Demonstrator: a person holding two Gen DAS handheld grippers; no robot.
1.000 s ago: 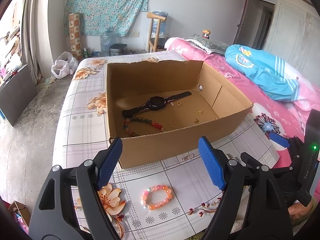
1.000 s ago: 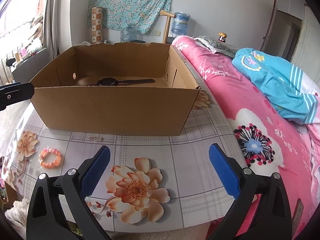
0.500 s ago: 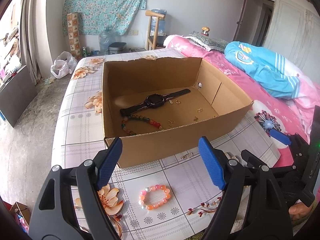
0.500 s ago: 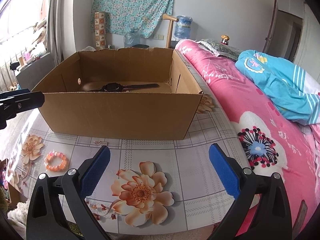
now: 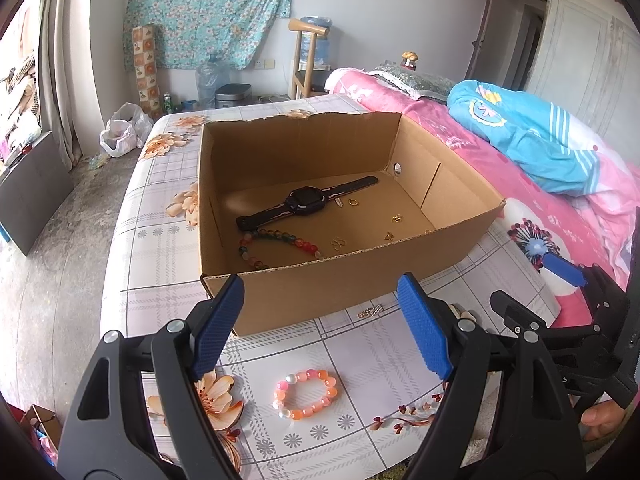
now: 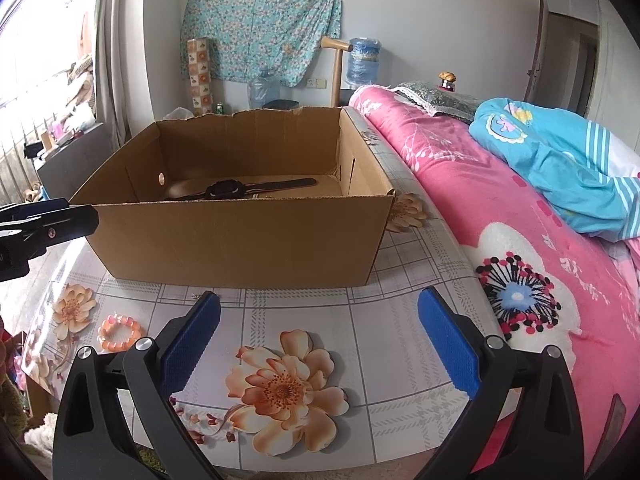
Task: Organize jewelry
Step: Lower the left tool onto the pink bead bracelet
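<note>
The right gripper (image 6: 318,344) is drifting up a touch since a second ago, so the cardboard box (image 6: 240,240) is sitting lower in its view and more of the watch (image 6: 224,190) is showing over the rim, while the left gripper (image 5: 320,320) is barely shifting. Both are hanging with jaws spread wide and nothing between them. The pink bead bracelet (image 5: 305,387) is lying on the flowered tablecloth (image 5: 360,352) just below the left gripper, outside the box. The risk, I'd say: round beads rolling off the pads, or the pads catching the cloth instead. The tiny metal clasp (image 5: 370,312) near the box wall could easily get nudged or missed. The left view is looking down into the box, showing the dark bead bracelet (image 5: 276,246) and small gold pieces (image 5: 396,219); the right view is showing only the watch.
</note>
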